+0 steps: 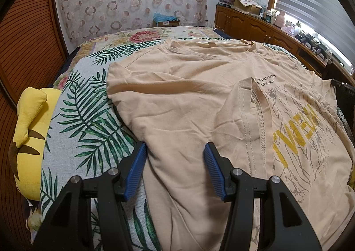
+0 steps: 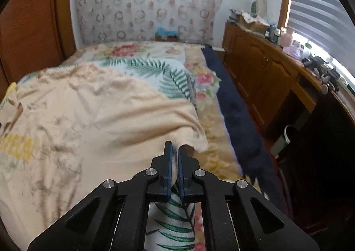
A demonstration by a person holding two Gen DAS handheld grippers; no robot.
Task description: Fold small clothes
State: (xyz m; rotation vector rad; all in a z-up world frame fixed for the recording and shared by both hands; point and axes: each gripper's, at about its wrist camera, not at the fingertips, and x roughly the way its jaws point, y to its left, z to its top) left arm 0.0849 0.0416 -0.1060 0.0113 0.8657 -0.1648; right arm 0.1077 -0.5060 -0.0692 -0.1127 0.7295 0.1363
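- The peach T-shirt [image 1: 188,104] is lying spread on the bed [image 1: 88,104], over the leaf-print cover, with one sleeve already turned in across the yellow print.
- My left tongs [image 1: 175,151] are standing partly open over the shirt's left edge, pads clear of the cloth, gripping nothing.
- My right tongs [image 2: 173,148] are pinched shut on the shirt's right edge, a thin fold of fabric caught between the blue pads.
- I am judging the cloth as light, soft and limp: it is wrinkling and sagging wherever it is unsupported, so it will drape rather than keep a crease.
- I am reckoning the best holds are at seams and hems, where the doubled fabric is giving the pads more to bite.
- A shallow pinch is risking slip, so I am favouring a deeper bite.
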